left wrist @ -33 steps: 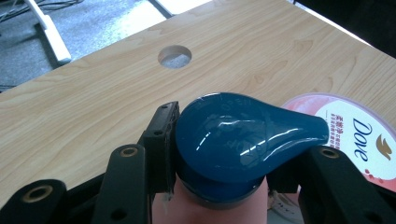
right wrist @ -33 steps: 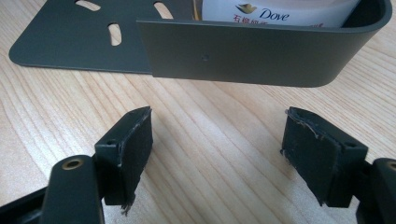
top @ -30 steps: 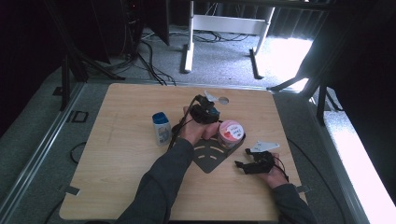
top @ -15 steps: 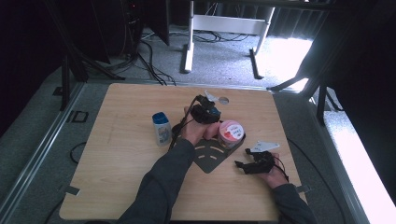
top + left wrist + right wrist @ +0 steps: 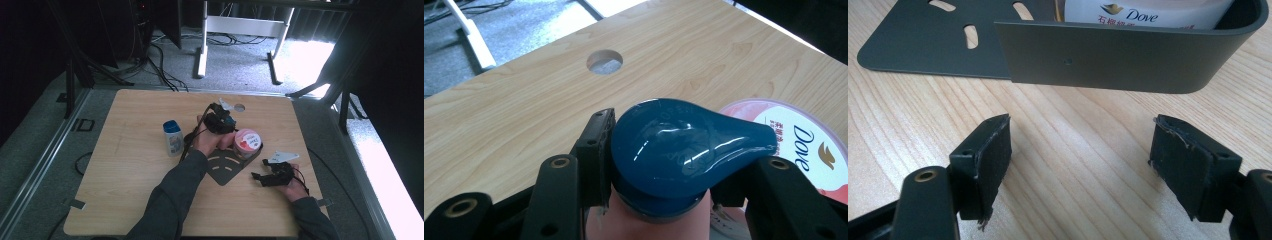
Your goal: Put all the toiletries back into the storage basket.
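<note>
A bottle with a glossy blue teardrop cap and a pink body stands between the jaws of my left gripper, whose pads sit against the cap's collar. Those jaws have just been opening a little, with the bottle still between them. In the high view my left gripper is beside the pink-lidded Dove tub, which sits in the dark metal tray. My right gripper rests low on the table to the tray's right. It is open on bare wood and faces the tray's curved wall.
A small white bottle with a blue cap stands left of my left forearm. A round hole pierces the wooden table behind the left gripper. Cables and desk legs lie on the floor beyond the far edge.
</note>
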A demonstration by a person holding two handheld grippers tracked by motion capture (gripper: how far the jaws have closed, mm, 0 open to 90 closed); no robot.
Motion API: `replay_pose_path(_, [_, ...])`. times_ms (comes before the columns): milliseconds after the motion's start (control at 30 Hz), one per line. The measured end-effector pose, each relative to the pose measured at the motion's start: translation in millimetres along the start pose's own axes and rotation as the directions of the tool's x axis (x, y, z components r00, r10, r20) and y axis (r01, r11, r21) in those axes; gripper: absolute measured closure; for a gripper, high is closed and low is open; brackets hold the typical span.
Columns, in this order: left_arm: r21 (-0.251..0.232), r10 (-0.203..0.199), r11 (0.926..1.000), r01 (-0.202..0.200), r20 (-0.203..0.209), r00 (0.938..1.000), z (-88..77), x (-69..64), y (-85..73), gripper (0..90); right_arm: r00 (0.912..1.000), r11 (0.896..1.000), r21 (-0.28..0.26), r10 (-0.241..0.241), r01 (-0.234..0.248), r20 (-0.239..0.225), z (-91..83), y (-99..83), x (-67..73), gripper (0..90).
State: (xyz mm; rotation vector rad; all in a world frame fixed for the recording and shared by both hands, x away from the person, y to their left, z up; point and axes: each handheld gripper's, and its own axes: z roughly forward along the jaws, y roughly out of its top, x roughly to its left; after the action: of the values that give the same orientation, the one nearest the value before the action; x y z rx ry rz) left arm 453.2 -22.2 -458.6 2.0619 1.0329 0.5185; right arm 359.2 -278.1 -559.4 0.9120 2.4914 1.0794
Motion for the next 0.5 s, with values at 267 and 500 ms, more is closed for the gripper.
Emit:
replay_pose_path(267, [-0.001,-0.009,1.0000,0.009,0.016,0.9998,0.5,-0.3,-5.0,44.9,1.0000,1.000,0.000,0.000,0.000,0.000,0.0,0.0,0.0,24.3])
replay_pose_path(500, [-0.006,0.000,1.0000,0.001,0.028,0.9996,-1.3,-0.2,-10.1,39.6,1.0000,1.000,0.000,0.001,-0.001,0.000,0.0,0.0,0.0,24.2])
